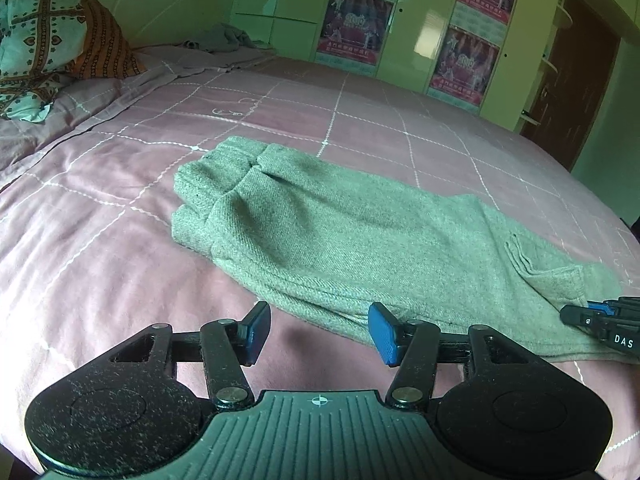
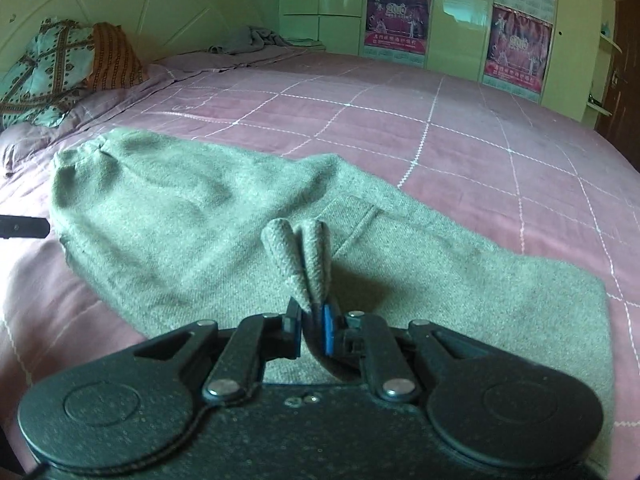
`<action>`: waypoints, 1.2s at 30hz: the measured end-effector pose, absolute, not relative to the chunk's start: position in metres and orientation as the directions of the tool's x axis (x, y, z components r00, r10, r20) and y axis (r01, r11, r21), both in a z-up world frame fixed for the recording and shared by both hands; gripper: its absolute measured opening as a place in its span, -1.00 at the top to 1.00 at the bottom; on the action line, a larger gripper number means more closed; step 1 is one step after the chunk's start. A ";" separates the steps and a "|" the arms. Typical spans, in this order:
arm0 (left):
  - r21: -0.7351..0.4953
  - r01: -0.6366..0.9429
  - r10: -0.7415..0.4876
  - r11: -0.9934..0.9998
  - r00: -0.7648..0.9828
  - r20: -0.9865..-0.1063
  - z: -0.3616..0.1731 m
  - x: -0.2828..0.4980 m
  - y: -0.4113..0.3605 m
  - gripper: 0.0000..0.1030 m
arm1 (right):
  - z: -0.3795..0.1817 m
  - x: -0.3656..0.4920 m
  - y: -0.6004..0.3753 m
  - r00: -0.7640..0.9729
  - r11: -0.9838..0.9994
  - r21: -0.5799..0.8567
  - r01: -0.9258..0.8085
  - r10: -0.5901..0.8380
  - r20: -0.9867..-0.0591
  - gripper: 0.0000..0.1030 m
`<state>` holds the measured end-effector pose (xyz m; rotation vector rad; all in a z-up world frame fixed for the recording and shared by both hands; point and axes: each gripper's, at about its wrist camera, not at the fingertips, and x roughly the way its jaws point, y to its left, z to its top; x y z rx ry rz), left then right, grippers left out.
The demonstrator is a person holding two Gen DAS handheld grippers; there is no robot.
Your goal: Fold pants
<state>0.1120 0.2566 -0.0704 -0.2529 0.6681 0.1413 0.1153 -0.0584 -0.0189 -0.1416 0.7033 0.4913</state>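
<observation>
The bed (image 1: 360,120) fills both my views, spread with a pink quilt (image 2: 460,128) crossed by white stitched lines, and the grey-green pants (image 1: 340,232) lie folded lengthwise across its near half, one bunched end toward the pillow side, the other end running off toward my right hand. My right gripper (image 2: 312,320) is clamped almost fully closed on a pinched-up fold of the pants' near edge, and the cloth stands up between the pads in two ridges. My left gripper (image 1: 318,330) stands about half open with nothing in it; its blue pads (image 1: 384,332) straddle the near hem, close to the fabric but not pressing it. As I judge it, the risk lies in that imbalance: if I lift or carry with the right alone, the free end will drag over the quilt, the layers will slide apart and the lengthwise fold will skew. The right pinch may also hold only the upper layers, so the lower ones could drop out. The left could close on quilt along with pants, as the soft cover gives under the pads. Beyond the bed's far edge stands a pale wardrobe (image 1: 420,20) with red posters (image 2: 394,16) on its doors; at the head end lie a patterned pillow (image 1: 36,48) and a crumpled grey cloth (image 2: 256,38), and a dark door (image 1: 576,92) shows at the right.
</observation>
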 end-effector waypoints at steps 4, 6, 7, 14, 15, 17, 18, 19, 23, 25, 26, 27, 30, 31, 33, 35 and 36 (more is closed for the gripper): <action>-0.184 -0.209 0.048 0.960 0.774 -0.631 -0.071 0.112 0.256 -0.05 | -0.020 0.104 -0.050 0.676 0.860 -0.024 -0.509 0.383 -0.629 0.74; -0.182 -0.209 0.048 0.961 0.772 -0.634 -0.072 0.112 0.255 -0.05 | -0.022 0.100 -0.046 0.682 0.847 -0.063 -0.527 0.377 -0.627 0.74; -0.181 -0.210 0.049 0.961 0.770 -0.636 -0.072 0.113 0.255 -0.05 | -0.024 0.097 -0.044 0.685 0.838 -0.090 -0.538 0.372 -0.626 0.74; -0.182 -0.210 0.045 0.961 0.765 -0.642 -0.075 0.115 0.254 -0.05 | -0.013 0.079 -0.047 0.643 0.758 -0.066 -0.649 0.499 -0.581 0.52; -0.181 -0.208 0.044 0.961 0.764 -0.644 -0.075 0.115 0.254 -0.05 | -0.008 0.080 -0.051 0.647 0.770 -0.017 -0.638 0.524 -0.555 0.52; -0.179 -0.206 0.043 0.962 0.762 -0.647 -0.076 0.116 0.253 -0.05 | -0.003 0.086 -0.055 0.690 0.821 0.040 -0.570 0.504 -0.520 0.61; -0.177 -0.203 0.042 0.963 0.761 -0.648 -0.077 0.116 0.253 -0.05 | -0.002 0.090 -0.058 0.720 0.851 0.061 -0.521 0.477 -0.505 0.59; -0.174 -0.199 0.040 0.964 0.760 -0.649 -0.077 0.117 0.252 -0.05 | -0.003 0.095 -0.060 0.739 0.878 0.087 -0.470 0.445 -0.506 0.71; -0.165 -0.177 0.033 0.970 0.771 -0.636 -0.075 0.118 0.245 -0.05 | -0.023 0.104 -0.041 0.613 0.843 0.111 -0.526 0.466 -0.638 0.85; -0.172 -0.149 0.011 0.974 0.787 -0.617 -0.071 0.118 0.239 -0.05 | -0.009 0.102 -0.058 0.570 0.793 0.260 -0.551 0.585 -0.577 0.85; -0.182 -0.135 -0.003 0.974 0.796 -0.605 -0.066 0.119 0.233 -0.05 | -0.002 0.098 -0.067 0.594 0.796 0.272 -0.542 0.591 -0.546 0.77; -0.196 -0.109 -0.029 0.974 0.806 -0.591 -0.062 0.121 0.226 -0.05 | 0.004 0.093 -0.075 0.639 0.821 0.231 -0.522 0.555 -0.533 0.66; -0.213 -0.016 -0.104 0.977 0.834 -0.542 -0.046 0.135 0.191 -0.05 | 0.012 0.084 -0.120 0.738 0.896 0.151 -0.417 0.431 -0.519 0.70; -0.232 0.013 -0.139 0.973 0.834 -0.535 -0.044 0.143 0.179 -0.05 | 0.012 0.083 -0.140 0.762 0.920 0.138 -0.367 0.383 -0.522 0.69; -0.264 0.066 -0.204 0.962 0.816 -0.541 -0.044 0.165 0.149 -0.05 | 0.006 0.088 -0.179 0.800 0.963 0.110 -0.246 0.266 -0.537 0.63; -0.248 0.111 -0.238 0.962 0.783 -0.575 -0.051 0.187 0.115 0.04 | 0.002 0.093 -0.213 0.806 0.982 0.129 -0.141 0.189 -0.562 0.63; -0.232 0.114 -0.235 0.966 0.762 -0.604 -0.057 0.196 0.101 0.16 | 0.000 0.093 -0.227 0.807 0.984 0.151 -0.099 0.168 -0.566 0.63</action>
